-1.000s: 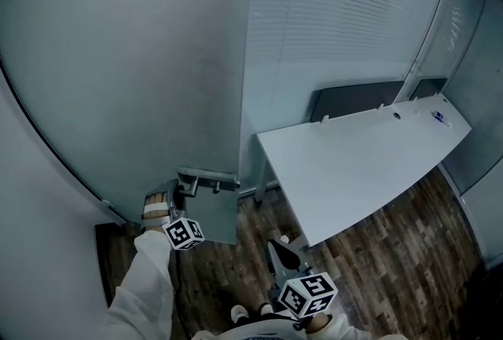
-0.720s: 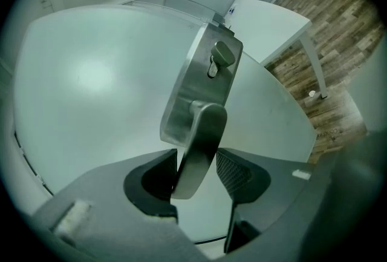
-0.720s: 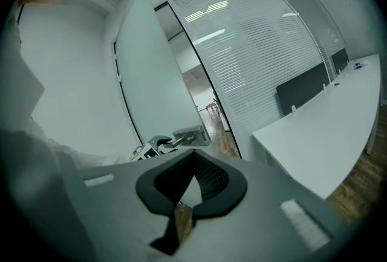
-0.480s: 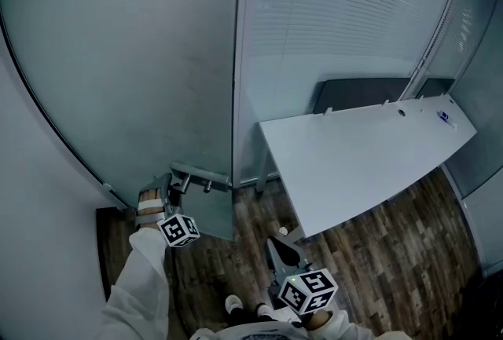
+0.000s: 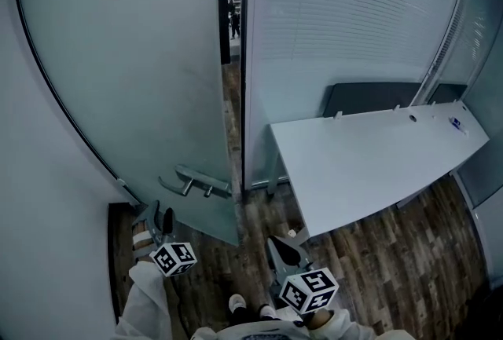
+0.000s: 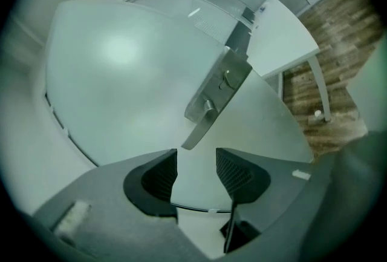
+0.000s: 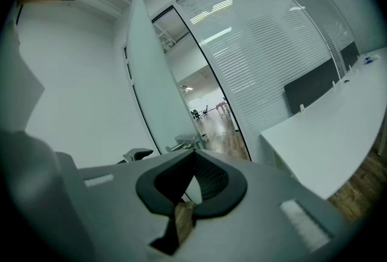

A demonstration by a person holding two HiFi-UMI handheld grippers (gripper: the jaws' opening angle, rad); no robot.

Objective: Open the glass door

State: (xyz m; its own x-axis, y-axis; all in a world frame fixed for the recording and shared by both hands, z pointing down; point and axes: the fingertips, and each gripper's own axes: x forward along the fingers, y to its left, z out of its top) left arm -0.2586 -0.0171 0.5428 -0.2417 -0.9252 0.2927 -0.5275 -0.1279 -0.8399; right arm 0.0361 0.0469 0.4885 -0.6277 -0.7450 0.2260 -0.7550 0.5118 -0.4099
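Observation:
The frosted glass door (image 5: 134, 79) stands ajar, swung inward, with a dark gap along its right edge. Its metal lever handle (image 5: 195, 182) sticks out low on the door. My left gripper (image 5: 163, 217) hangs just below and left of the handle, clear of it. In the left gripper view the handle (image 6: 208, 106) lies ahead of the left gripper (image 6: 196, 158), whose jaws have just been opening and stand open with nothing between them. My right gripper (image 5: 281, 248) stays low near my body, shut on nothing (image 7: 195, 158), pointing at the doorway.
A white desk (image 5: 377, 166) fills the right, backed by a dark panel (image 5: 377, 99). A glass wall with blinds (image 5: 338, 16) runs right of the door frame. A white wall (image 5: 47, 213) is at the left. Wooden floor (image 5: 377, 268) lies below, and a corridor (image 5: 229, 16) shows through the gap.
The door has swung open and a gap now shows at its edge. My left gripper let go of the handle and drew back toward me. The right gripper barely shifted.

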